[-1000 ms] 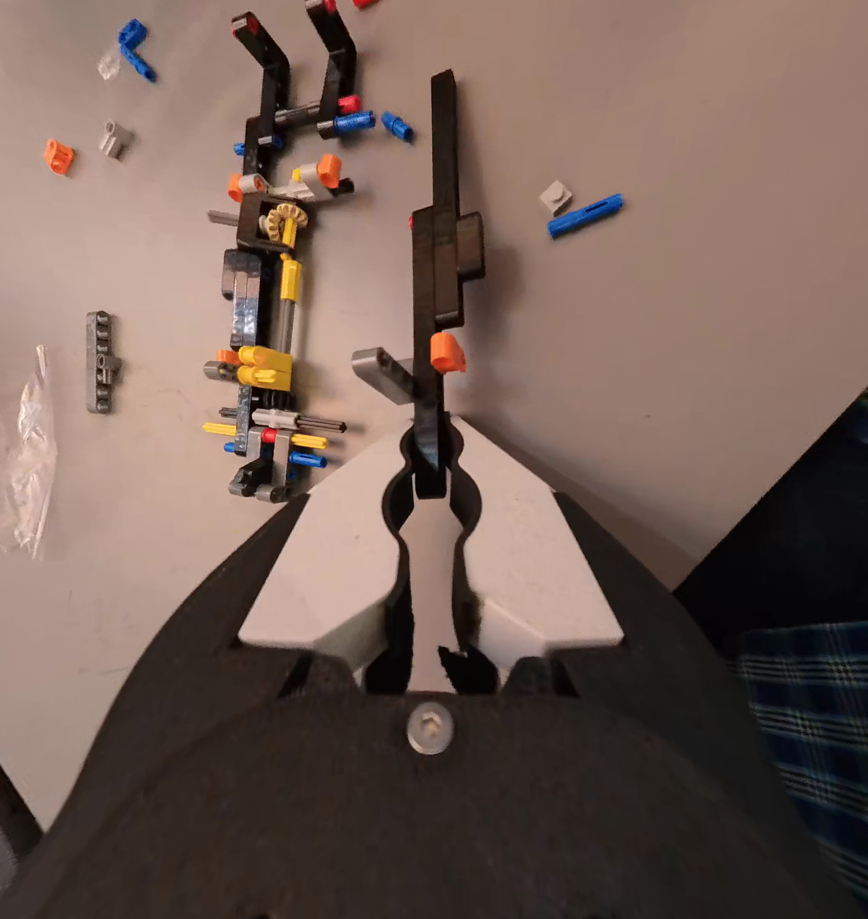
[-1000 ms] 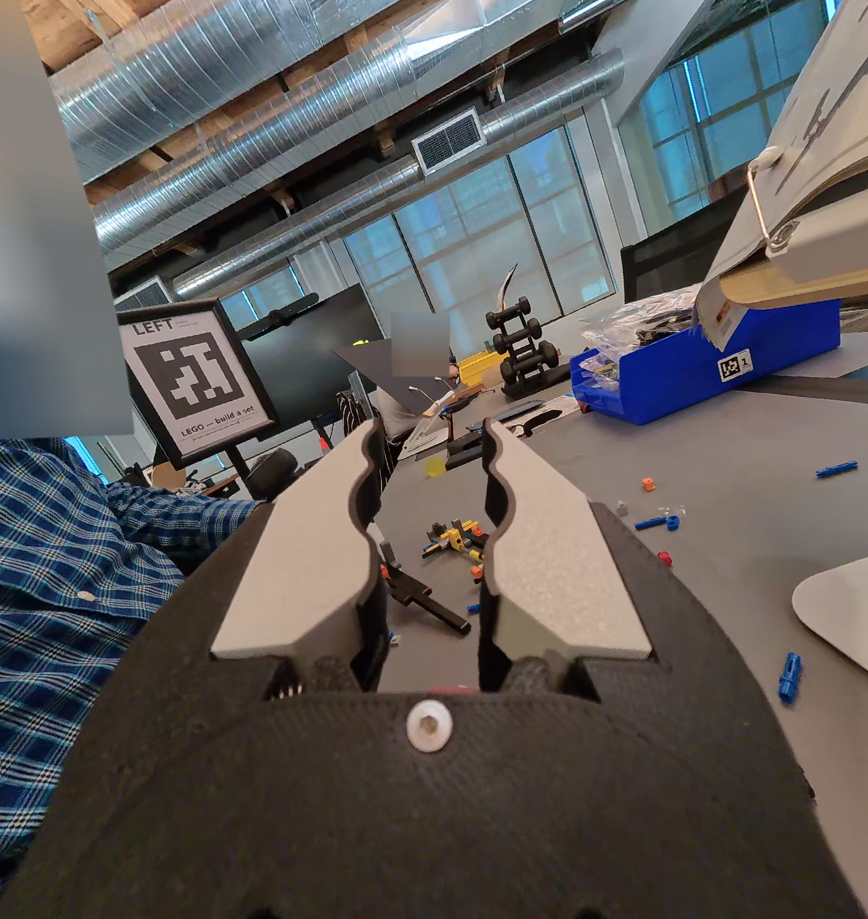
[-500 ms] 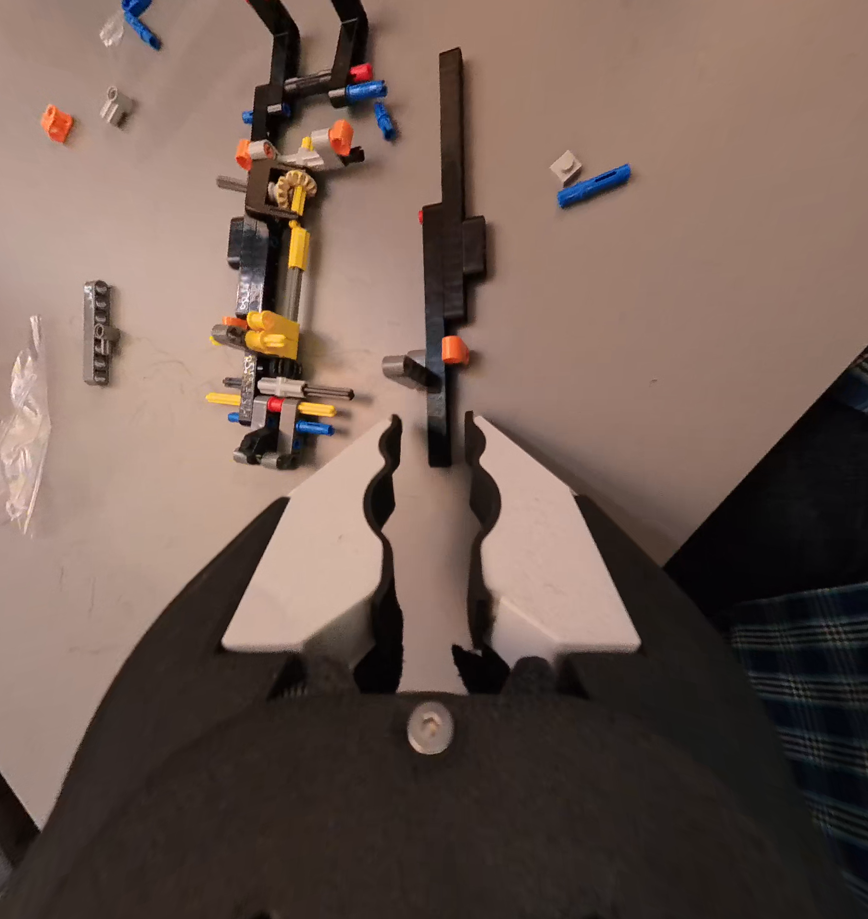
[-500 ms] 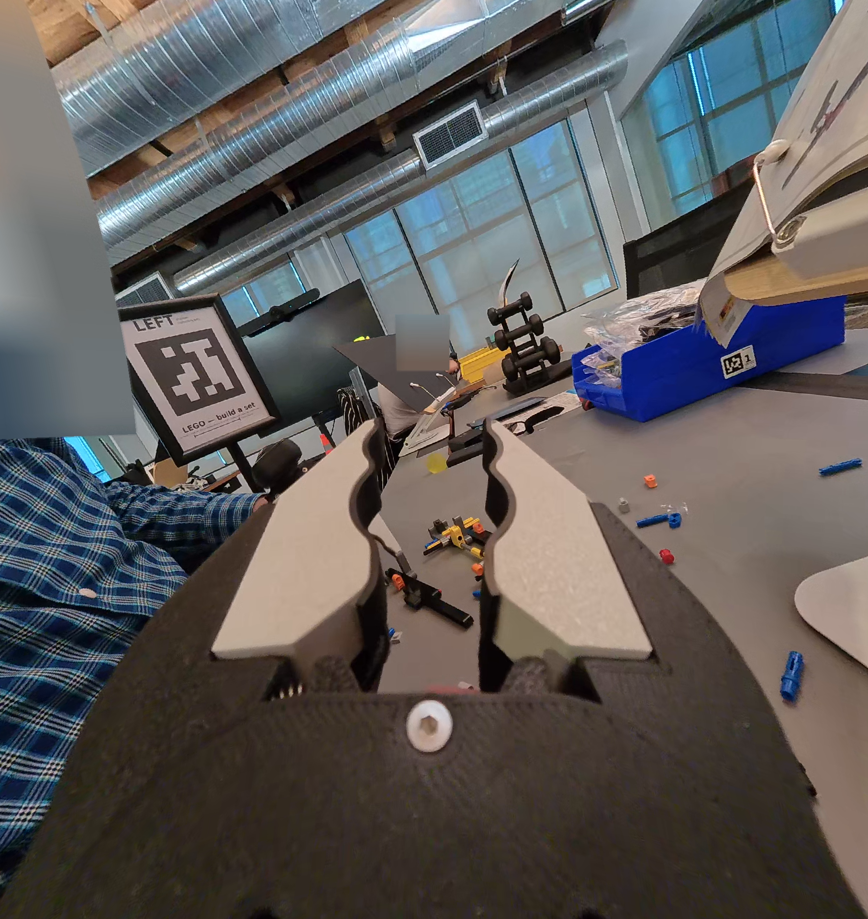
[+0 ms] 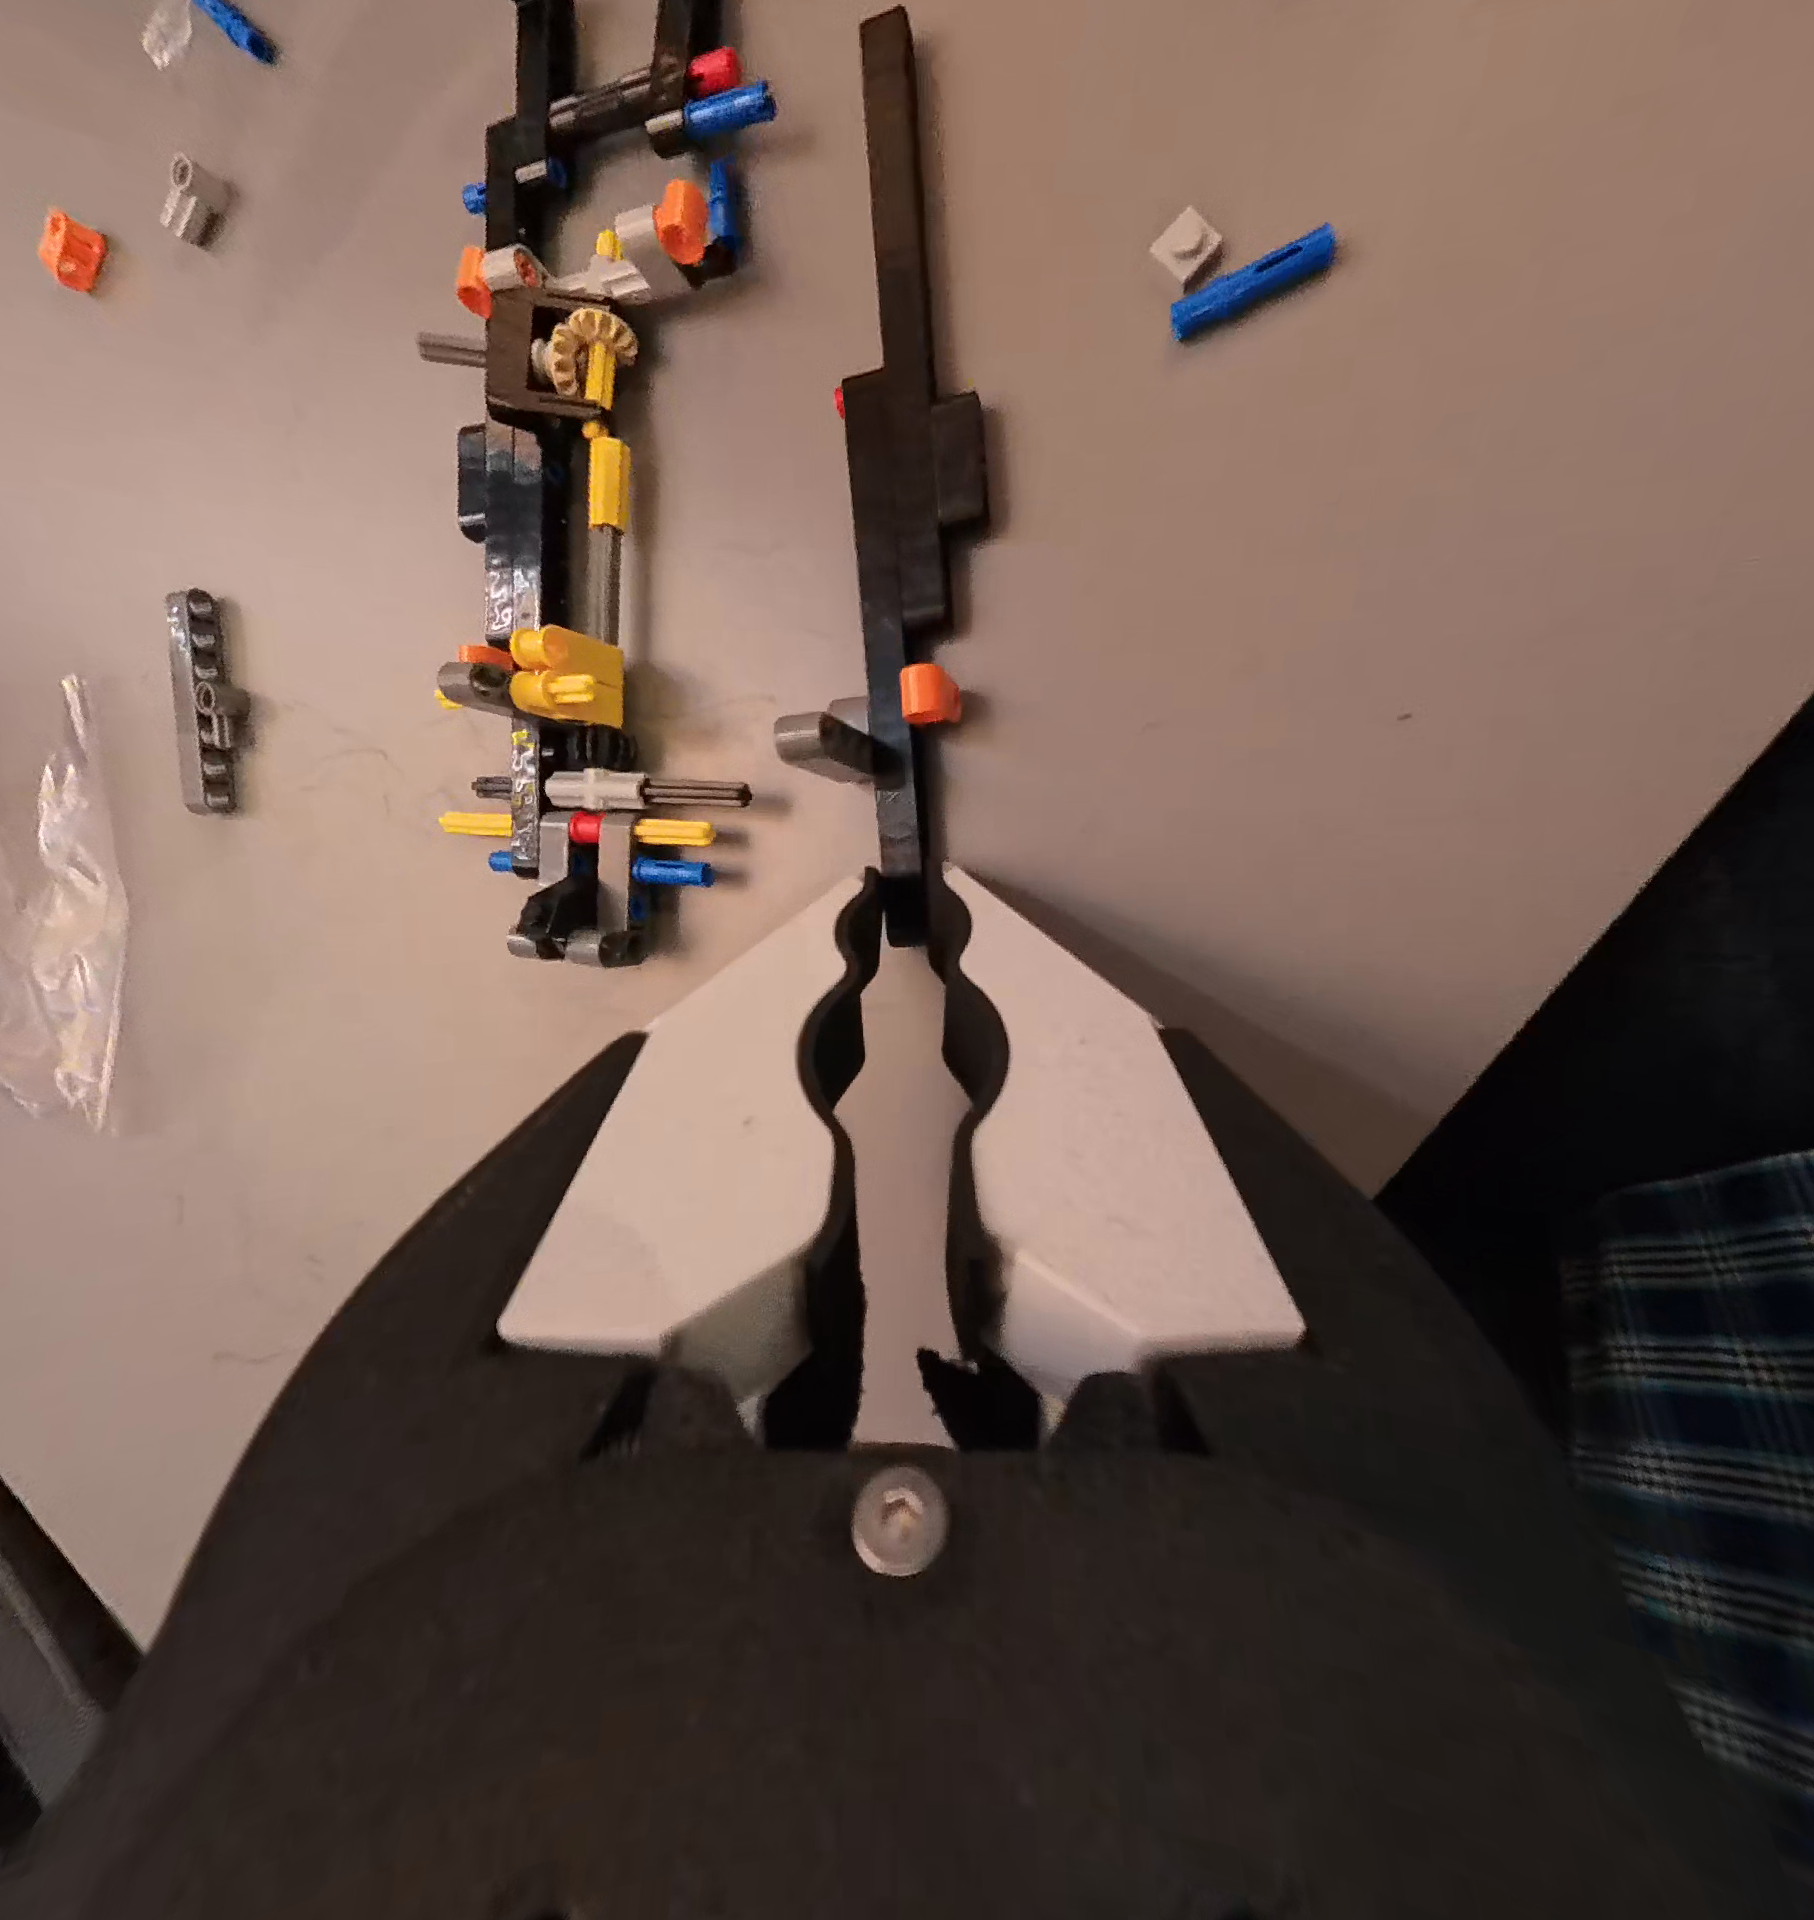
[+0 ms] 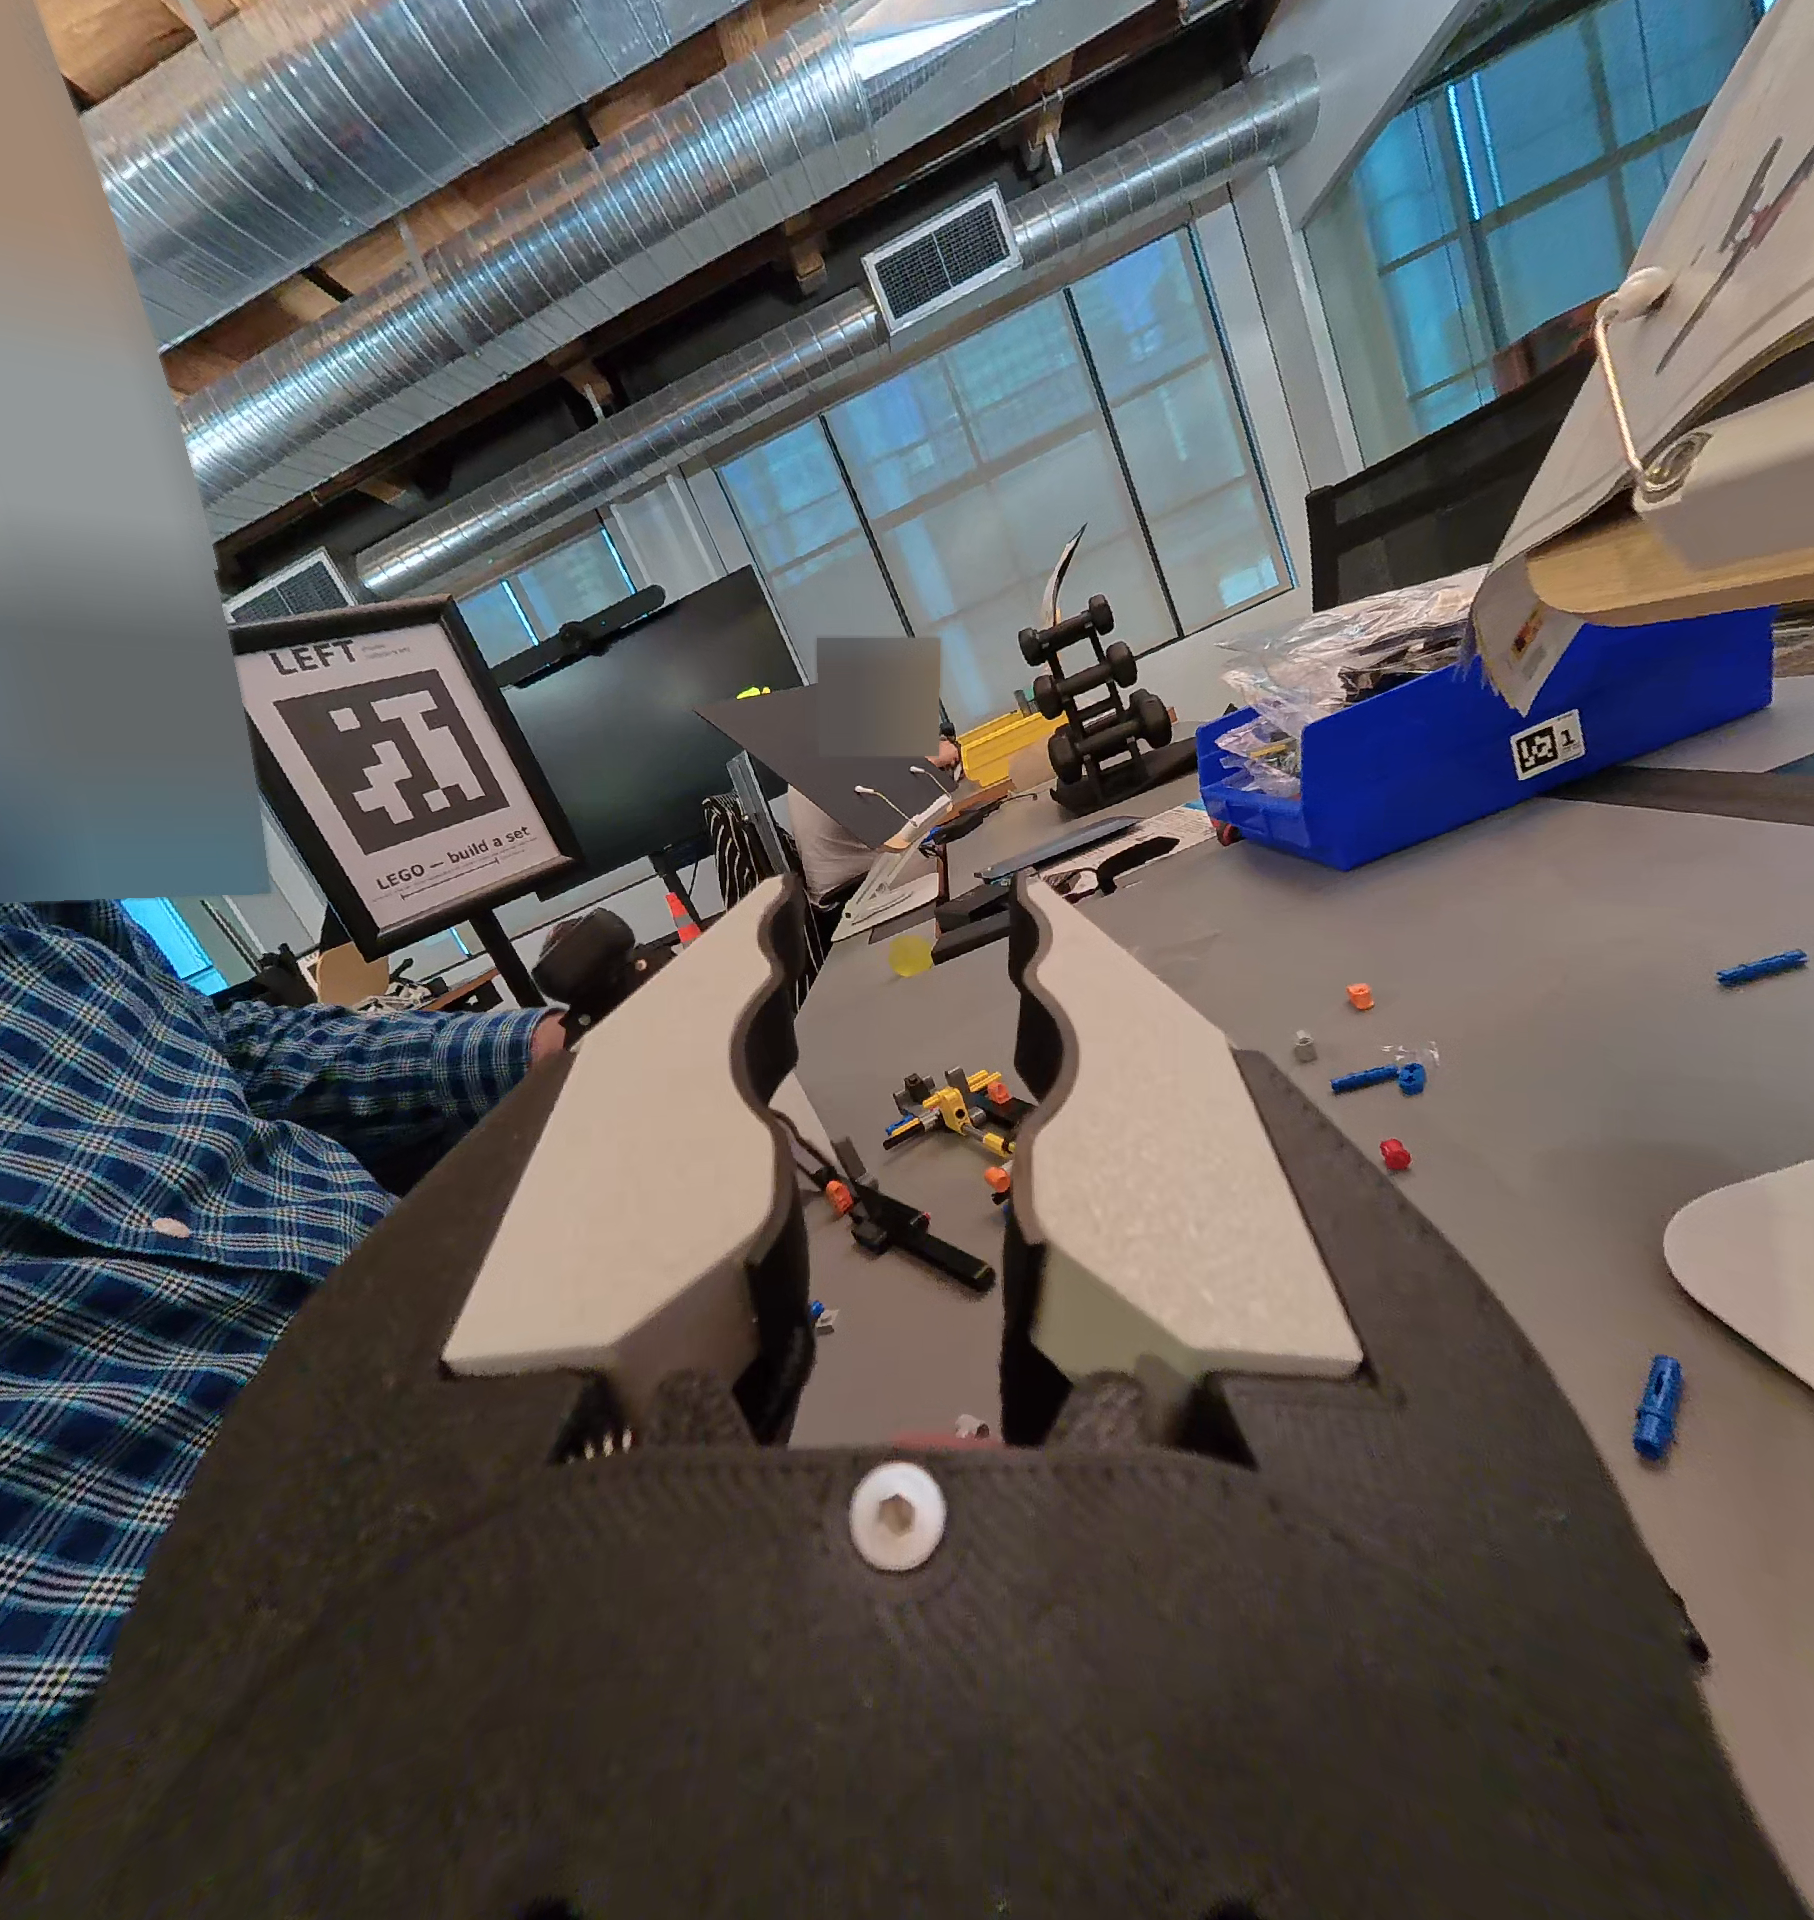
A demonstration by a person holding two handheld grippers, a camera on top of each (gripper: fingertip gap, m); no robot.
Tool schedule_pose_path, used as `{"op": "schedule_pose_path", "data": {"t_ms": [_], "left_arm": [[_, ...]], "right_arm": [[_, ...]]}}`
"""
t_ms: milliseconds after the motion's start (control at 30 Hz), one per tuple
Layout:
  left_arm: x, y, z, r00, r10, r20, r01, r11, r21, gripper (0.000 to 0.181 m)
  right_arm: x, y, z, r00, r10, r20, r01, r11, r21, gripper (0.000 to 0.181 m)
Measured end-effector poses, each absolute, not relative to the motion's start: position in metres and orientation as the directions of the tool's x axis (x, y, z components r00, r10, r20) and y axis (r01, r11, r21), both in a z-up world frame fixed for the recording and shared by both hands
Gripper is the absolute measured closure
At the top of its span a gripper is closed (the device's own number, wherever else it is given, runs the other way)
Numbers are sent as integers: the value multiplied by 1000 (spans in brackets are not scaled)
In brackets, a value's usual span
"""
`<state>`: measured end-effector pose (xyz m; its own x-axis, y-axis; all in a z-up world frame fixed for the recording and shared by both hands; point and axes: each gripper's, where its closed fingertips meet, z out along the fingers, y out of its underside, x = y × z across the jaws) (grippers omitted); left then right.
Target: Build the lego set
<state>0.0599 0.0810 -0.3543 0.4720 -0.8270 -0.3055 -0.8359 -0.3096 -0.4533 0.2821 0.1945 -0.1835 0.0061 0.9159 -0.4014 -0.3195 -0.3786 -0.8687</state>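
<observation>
A long black beam assembly (image 5: 898, 499) with an orange piece (image 5: 929, 694) and a grey piece (image 5: 820, 740) lies lengthwise on the grey table. My left gripper (image 5: 905, 894) is shut on its near end, held just at the fingertips. The partly built chassis (image 5: 560, 582), black with yellow, blue, grey and orange parts and a tan gear, lies parallel to its left. My right gripper (image 6: 903, 935) is open and empty, raised above the table. Between its fingers the right wrist view shows the beam (image 6: 918, 1242) and the chassis (image 6: 950, 1112).
Loose parts lie about: a blue pin (image 5: 1251, 283), a grey plate (image 5: 1185, 247), a grey beam (image 5: 202, 701), an orange connector (image 5: 72, 247), a plastic bag (image 5: 41, 935). A blue bin (image 6: 1485, 769), a framed sign (image 6: 404, 758), a white tray (image 6: 1786, 1268) and a plaid sleeve (image 6: 103, 1195) surround the work area. My hands' fingertips stand some 30 cm from each other. Measured from the fingertips, the blue pin (image 5: 1251, 283) is 11 cm or so from the left gripper and 25 cm from the right.
My left gripper held the beam, opened and let it rest on the table, then shut again on its near end. The right gripper stayed open and nearly still.
</observation>
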Motion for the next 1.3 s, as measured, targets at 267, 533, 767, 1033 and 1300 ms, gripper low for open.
{"op": "schedule_pose_path", "data": {"t_ms": [267,533,767,1033,1300], "left_arm": [[56,90,-353,382,-863,-332,-877,-225,-425,170],[47,85,-352,443,-841,-310,-842,-272,-466,162],[50,87,-352,449,-839,-306,-836,-274,-476,163],[53,91,-354,448,-840,-305,-833,-269,-484,174],[54,93,-354,454,-835,-312,-828,-265,-494,174]], "right_arm": [[280,193,-185,9,919,-395,-304,-374,-876,144],[267,190,-200,38,926,-377,-212,-361,-908,142],[255,183,-210,38,934,-355,-136,-347,-928,141],[253,184,-214,42,933,-358,-120,-351,-928,141],[250,182,-218,40,932,-359,-101,-354,-930,141]]}}
